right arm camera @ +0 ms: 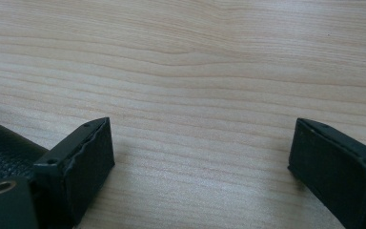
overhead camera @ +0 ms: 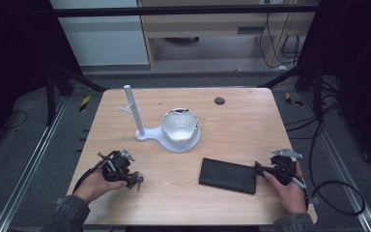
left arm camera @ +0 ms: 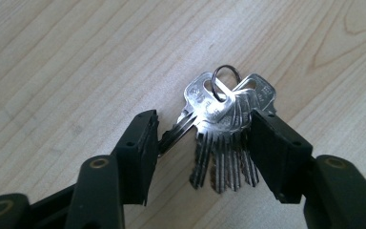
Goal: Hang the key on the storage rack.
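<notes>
At the lower left of the high view, the left gripper point(overhead camera: 136, 181) has its jaws clamped on a bunch of keys point(left arm camera: 224, 129) lying on the counter point(overhead camera: 241, 125). At lower right, the right gripper point(overhead camera: 260, 169) has its jaws wide apart beside a black wallet point(overhead camera: 228, 175).

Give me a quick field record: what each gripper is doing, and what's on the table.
left gripper: jaws around the bunch of keys, pads touching both sides
right gripper: open, nothing between jaws, beside the black wallet
table: wood
other items: white stand with post, white bowl on its base
</notes>
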The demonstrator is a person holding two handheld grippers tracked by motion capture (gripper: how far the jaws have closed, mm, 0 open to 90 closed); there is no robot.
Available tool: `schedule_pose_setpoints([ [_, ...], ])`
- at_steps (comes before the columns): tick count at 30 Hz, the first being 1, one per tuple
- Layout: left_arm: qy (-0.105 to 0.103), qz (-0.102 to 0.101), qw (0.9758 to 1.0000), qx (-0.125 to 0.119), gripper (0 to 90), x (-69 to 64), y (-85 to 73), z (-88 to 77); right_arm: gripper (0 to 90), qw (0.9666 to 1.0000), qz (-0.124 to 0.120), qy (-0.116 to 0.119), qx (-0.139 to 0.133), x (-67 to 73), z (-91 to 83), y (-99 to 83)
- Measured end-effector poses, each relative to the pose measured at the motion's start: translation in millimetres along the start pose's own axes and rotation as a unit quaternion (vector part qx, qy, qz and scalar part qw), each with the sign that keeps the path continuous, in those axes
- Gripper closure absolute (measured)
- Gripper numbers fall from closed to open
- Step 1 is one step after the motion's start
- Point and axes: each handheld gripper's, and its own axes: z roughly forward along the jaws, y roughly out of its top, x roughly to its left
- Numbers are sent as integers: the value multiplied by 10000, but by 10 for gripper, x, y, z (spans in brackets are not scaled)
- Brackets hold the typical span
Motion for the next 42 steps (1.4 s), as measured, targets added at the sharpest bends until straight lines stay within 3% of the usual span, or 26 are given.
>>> schedule_pose_setpoints([
  [2,7,-1,10000,19,464,-14,-3,-10,80,10000,0,0,1,0,0,0],
  [5,57,-14,10000,46,578,-57,-1,-21,80,10000,0,-1,1,0,0,0],
  [6,122,46,9999,73,641,-93,8,-25,80,10000,1,-1,1,0,0,0],
  [9,201,111,9997,96,708,-138,19,-26,80,10000,1,-3,-1,1,0,-1],
  [10,287,238,9991,195,748,-177,32,-30,80,10000,-9,-12,-6,0,1,-1],
  [18,308,182,9991,219,786,-218,30,-34,80,10000,6,-4,1,1,-1,0],
  [20,364,178,9990,201,745,-222,32,-34,80,10000,-21,-12,-8,-2,2,-2],
  [21,387,169,9989,185,654,-224,35,-34,80,10000,-9,-14,-4,0,1,-1],
  [27,463,278,9985,1,513,-233,67,-36,80,10000,-7,-6,-4,0,0,-1],
  [31,426,379,9984,5,415,-196,91,19,80,10000,-18,-17,-9,-1,2,-2],
  [33,235,286,9993,39,423,-167,98,42,80,10000,-14,-20,-11,-1,2,-3],
  [37,-32,110,9999,27,615,-165,84,29,80,10000,-14,-19,-10,-1,1,-3],
  [39,-23,81,10000,0,667,-168,79,29,80,10000,-15,-19,-10,-1,1,-3],
  [41,94,77,9999,44,819,-191,66,26,80,10000,-19,-20,-11,-2,2,-3],
  [42,166,123,9998,4,819,-205,55,28,80,10000,-19,-20,-11,-2,2,-3],
])
